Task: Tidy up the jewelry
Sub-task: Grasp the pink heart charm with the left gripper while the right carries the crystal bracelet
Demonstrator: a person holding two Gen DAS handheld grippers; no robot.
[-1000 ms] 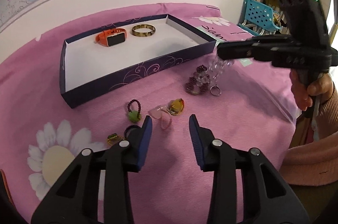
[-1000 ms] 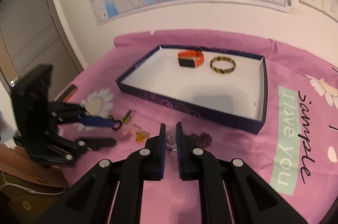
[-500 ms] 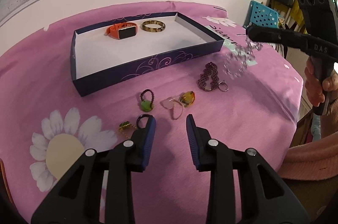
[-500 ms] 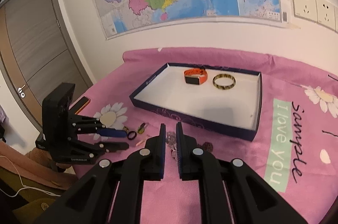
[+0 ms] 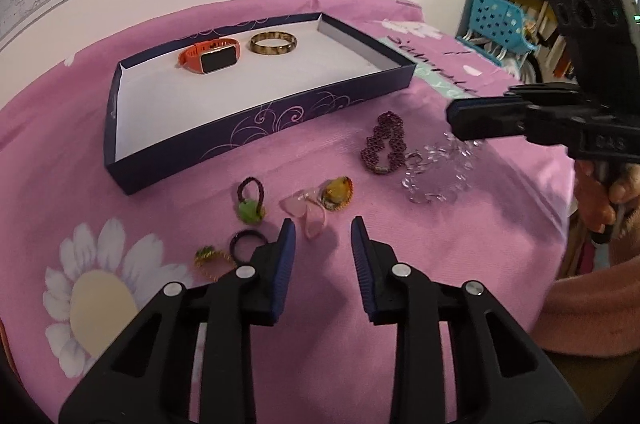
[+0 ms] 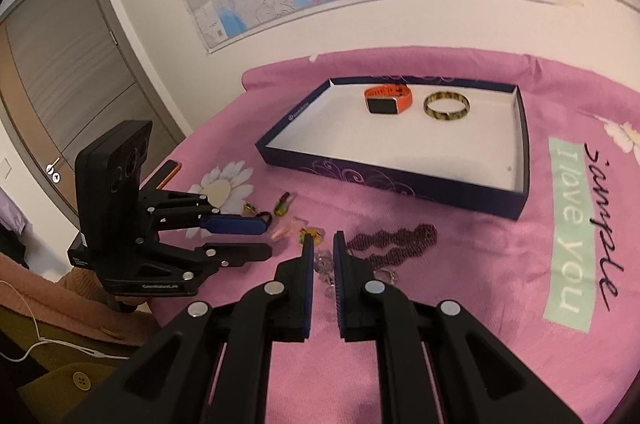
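Jewelry is what I am sorting, off the pink cloth [image 5: 472, 264] and into the dark blue tray [image 5: 280, 122] that sits toward the cloth's far edge below the wall map. At the tray's far end lie an orange watch [image 5: 210, 55] and, just beside it, a gold bangle [image 5: 274, 43]; the rest of its white floor is bare. My right tongs [image 6: 323, 252] are clenched on a clear bead bracelet [image 5: 436, 176], which dangles over the cloth near the tray's near right corner, beside a purple beaded bracelet [image 5: 382, 144]. By my judgement this step is carrying that bracelet in, so next I must lift it over the near wall before letting go. My left tongs [image 5: 323, 236] are closing with nothing between them, above a pink ring [image 5: 306, 214].
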